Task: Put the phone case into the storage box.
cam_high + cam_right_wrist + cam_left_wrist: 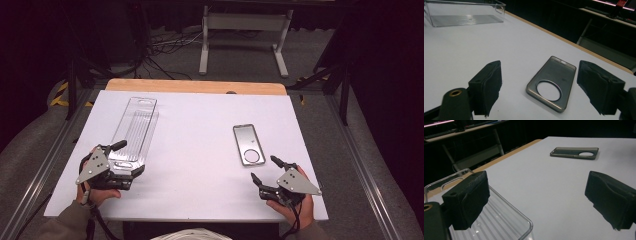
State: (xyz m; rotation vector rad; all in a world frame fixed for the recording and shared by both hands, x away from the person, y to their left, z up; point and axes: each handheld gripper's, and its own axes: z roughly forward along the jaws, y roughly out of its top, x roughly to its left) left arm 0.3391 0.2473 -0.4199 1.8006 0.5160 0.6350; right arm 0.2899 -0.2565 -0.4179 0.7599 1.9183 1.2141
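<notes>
Two hand-held grippers low over a white table point(200, 130), both near the front edge. Left gripper point(127, 160) with jaws spread wide, one pad hanging over the near end of a clear plastic tray point(135, 130), the other out over bare table beside it; nothing pinched, tray wall standing between the pads but not pressed. Right gripper point(265, 170) likewise wide open and empty, aimed at a smoky translucent phone case point(248, 144) lying flat, open side up, round camera hole toward the near end, just ahead of the jaws. Case well apart from the tray, roughly mid-right on the table; tray along the left side, long axis running away from the person. Likely aim: lifting the case and setting it in the tray. Risks from here: a thin, flat case lying flush on the surface, so pads coming down level could skid over it or push it forward instead of catching an edge; soft walls could buckle under a squeeze across the width and let it spring out; a pinch through the camera hole rim might twist it on the lift. On the left, closing on the tray's thin wall off-centre could tip or drag the light tray sideways
</notes>
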